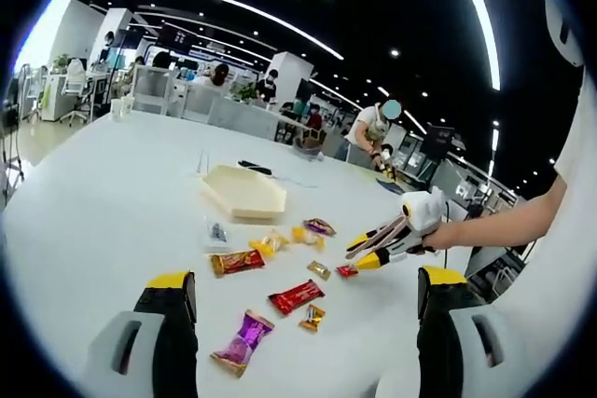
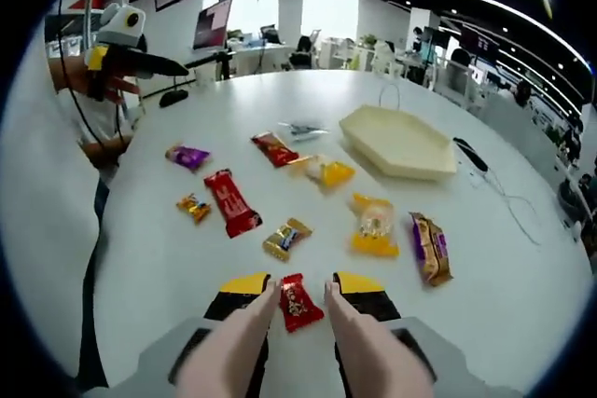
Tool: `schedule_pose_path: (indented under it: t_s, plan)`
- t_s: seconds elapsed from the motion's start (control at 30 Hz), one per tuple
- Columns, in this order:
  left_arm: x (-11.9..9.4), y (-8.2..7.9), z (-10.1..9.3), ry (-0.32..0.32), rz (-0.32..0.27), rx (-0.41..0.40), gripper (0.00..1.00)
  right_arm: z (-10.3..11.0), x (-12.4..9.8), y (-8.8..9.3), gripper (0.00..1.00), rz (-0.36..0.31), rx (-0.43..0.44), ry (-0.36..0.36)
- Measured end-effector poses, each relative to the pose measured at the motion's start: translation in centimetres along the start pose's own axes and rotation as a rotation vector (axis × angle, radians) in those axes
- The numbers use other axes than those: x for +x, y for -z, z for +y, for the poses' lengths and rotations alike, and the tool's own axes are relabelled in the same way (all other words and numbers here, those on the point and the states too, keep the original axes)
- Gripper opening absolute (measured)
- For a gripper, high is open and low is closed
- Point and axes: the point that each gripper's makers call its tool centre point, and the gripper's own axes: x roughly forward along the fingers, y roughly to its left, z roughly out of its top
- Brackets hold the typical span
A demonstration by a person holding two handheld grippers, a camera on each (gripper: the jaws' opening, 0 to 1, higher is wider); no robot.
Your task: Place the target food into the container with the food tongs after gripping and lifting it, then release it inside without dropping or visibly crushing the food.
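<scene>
A small red candy (image 2: 298, 303) lies on the white table (image 2: 522, 277), with the two beige arms of the food tongs (image 2: 244, 342) on either side of it. My right gripper (image 2: 300, 283) is shut on the tongs, its yellow-tipped jaws pressing their arms. In the left gripper view the right gripper (image 1: 359, 253) reaches in from the right, the tongs' tips at the red candy (image 1: 347, 270). The cream hexagonal container (image 2: 396, 142) (image 1: 244, 193) sits farther back and holds nothing. My left gripper (image 1: 305, 277) hangs open over the table, holding nothing.
Several wrapped sweets lie scattered: a long red bar (image 2: 230, 202), a gold candy (image 2: 286, 238), a yellow pouch (image 2: 374, 226), a purple one (image 2: 187, 156), a brown-purple bar (image 2: 429, 247). A black cable (image 2: 485, 170) runs beside the container. People sit at desks behind.
</scene>
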Motion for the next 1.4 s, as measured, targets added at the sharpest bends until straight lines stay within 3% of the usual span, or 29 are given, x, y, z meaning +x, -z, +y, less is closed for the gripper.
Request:
schedule_pose_path:
  t_s: [0.1,0.47,0.67,0.83,0.93,1.27,1.33,1.4]
  plan:
    - [0.3,0.2,-0.1,0.008,0.007,-0.004,0.99,0.4,0.6,0.7,0.26,0.024,-0.039,-0.012]
    - [0.0,0.6,-0.3,-0.001,0.006,-0.012,0.99,1.5,0.7,1.6,0.26,0.033,0.018,-0.043]
    - [-0.4,0.7,-0.1,-0.008,0.006,-0.019,0.99,1.8,0.0,0.5,0.26,-0.004,0.024,-0.040]
    - [-0.4,0.7,0.1,-0.006,0.003,-0.024,0.99,2.6,0.7,2.2,0.26,0.069,-0.049,-0.048]
    - [-0.4,0.6,-0.1,-0.004,-0.001,-0.024,0.99,3.1,0.7,2.5,0.26,0.059,-0.051,-0.044]
    - [-0.7,1.5,-0.5,-0.007,0.012,-0.031,0.99,2.7,0.8,2.2,0.24,0.065,0.031,0.011]
    - [-0.7,1.4,-0.5,-0.009,0.010,-0.032,0.98,2.2,0.8,2.3,0.23,0.066,0.135,0.053]
    - [-0.7,1.3,-0.5,-0.008,0.006,-0.032,0.98,1.9,0.9,2.3,0.22,0.075,0.130,0.069]
